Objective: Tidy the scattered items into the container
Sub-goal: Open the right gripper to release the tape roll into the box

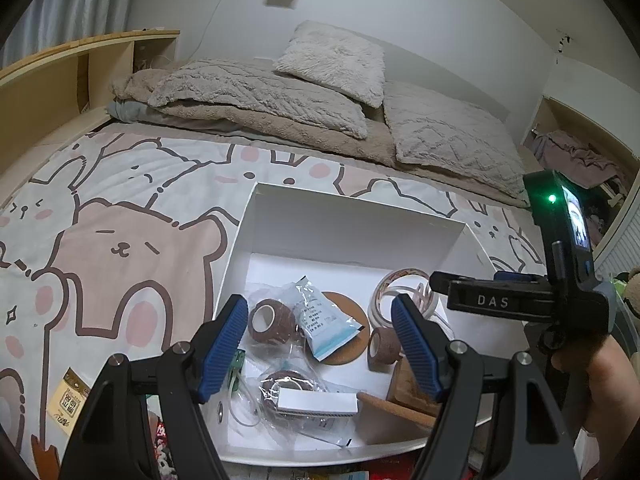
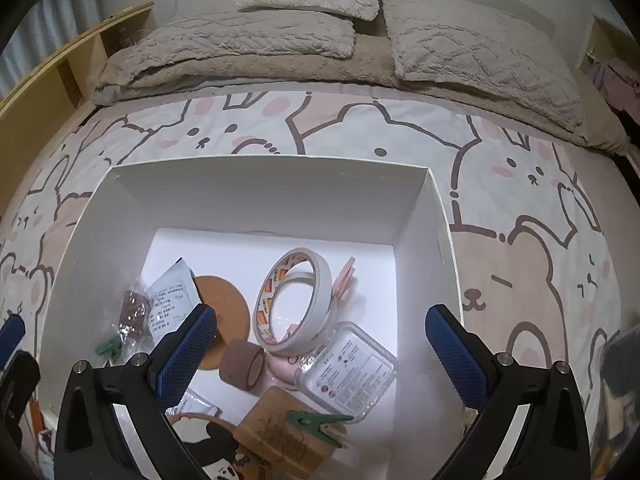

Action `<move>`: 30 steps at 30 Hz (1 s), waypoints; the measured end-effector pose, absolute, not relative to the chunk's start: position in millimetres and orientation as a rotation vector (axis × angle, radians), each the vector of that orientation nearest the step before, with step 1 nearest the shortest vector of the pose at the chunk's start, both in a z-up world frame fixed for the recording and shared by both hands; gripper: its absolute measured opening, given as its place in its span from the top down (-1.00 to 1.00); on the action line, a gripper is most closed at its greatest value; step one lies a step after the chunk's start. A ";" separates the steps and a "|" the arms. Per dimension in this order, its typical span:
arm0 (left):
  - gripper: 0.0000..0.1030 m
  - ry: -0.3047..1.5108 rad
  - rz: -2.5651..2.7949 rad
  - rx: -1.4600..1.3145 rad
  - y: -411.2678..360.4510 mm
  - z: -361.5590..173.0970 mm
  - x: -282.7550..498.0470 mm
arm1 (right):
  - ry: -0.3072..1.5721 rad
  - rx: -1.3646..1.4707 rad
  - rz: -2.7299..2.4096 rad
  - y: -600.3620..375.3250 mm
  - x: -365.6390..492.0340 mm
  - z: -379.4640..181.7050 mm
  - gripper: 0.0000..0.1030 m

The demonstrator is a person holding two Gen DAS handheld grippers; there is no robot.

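Note:
A white cardboard box [image 2: 424, 240] sits on the cartoon-bear bedspread. It holds a white tape ring [image 2: 296, 300], a brown tape roll [image 2: 242, 366], a clear plastic case [image 2: 348, 368], a cork coaster [image 2: 224, 308], a sachet [image 2: 168, 300], a green clothespin [image 2: 316, 420] on a wooden board [image 2: 280, 436], and a small white carton [image 1: 316, 402]. My right gripper [image 2: 320, 352] hangs over the box, open wide, with nothing between its fingers. My left gripper [image 1: 320, 344] hovers above the box's near left part, open and empty. A yellow packet [image 1: 70, 396] lies on the bedspread left of the box.
Grey pillows [image 1: 332, 60] and a folded beige blanket [image 1: 256, 96] lie at the far end of the bed. A wooden shelf [image 1: 60, 76] runs along the left. Red packaging [image 1: 162, 448] lies below the box's near edge. A person's hand [image 1: 600, 384] grips the right tool.

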State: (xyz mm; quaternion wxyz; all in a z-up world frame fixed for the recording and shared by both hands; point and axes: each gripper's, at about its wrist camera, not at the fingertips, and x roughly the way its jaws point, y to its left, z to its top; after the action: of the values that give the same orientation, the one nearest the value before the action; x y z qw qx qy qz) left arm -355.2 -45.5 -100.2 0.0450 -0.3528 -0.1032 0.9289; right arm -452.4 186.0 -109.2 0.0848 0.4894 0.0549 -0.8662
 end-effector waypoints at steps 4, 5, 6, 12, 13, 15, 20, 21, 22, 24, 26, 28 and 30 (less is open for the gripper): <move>-0.44 -0.314 2.839 -1.075 -46.5 -99.6 -352.7 | 0.297 1.472 -2.618 183.6 -450.6 -112.5 -1.00; -0.44 -0.314 2.839 -1.073 -47.1 -99.1 -351.8 | 0.349 1.477 -2.622 182.1 -450.8 -113.4 -1.00; -0.44 -0.316 2.840 -1.071 -47.8 -98.7 -350.9 | 0.420 1.487 -2.620 180.4 -451.7 -115.5 -1.00; -0.44 -0.329 2.837 -1.065 -51.3 -98.0 -350.6 | 0.894 1.548 -2.553 163.7 -452.9 -136.5 -1.00; -0.44 -0.333 2.836 -1.065 -51.9 -98.0 -350.9 | 0.979 1.546 -2.538 160.3 -452.9 -141.8 -1.00; -0.44 -0.336 2.835 -1.066 -52.4 -98.0 -351.4 | 1.093 1.546 -2.516 155.9 -454.1 -150.8 -1.00; -0.44 -0.358 2.834 -1.064 -55.1 -97.9 -353.3 | 1.120 1.527 -2.551 148.6 -467.9 -157.8 -1.00; -0.44 -0.365 2.832 -1.063 -56.3 -98.0 -353.9 | 1.090 1.501 -2.575 145.8 -471.1 -154.0 -1.00; -0.44 -0.372 2.831 -1.063 -57.4 -98.1 -354.1 | 1.039 1.467 -2.595 142.4 -472.7 -149.0 -1.00; -0.44 -0.383 2.835 -1.064 -60.7 -97.6 -353.7 | 0.903 1.403 -2.622 136.9 -473.7 -135.7 -1.00; -0.44 -0.399 2.837 -1.062 -64.1 -97.1 -353.4 | 0.809 1.357 -2.633 129.9 -471.2 -122.9 -1.00; -0.44 -0.416 2.840 -1.057 -67.9 -95.7 -351.7 | 0.779 1.353 -2.623 124.6 -469.1 -118.1 -1.00; -0.44 -0.425 2.841 -1.054 -70.9 -94.6 -350.2 | 0.803 1.350 -2.621 120.5 -465.8 -116.3 -1.00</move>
State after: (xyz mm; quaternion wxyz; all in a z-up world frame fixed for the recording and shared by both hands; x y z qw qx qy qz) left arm -350.2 -70.9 -94.6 0.0407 -0.3440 -0.1388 0.9278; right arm -465.8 120.5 -116.3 0.0429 0.4414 0.2624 -0.8570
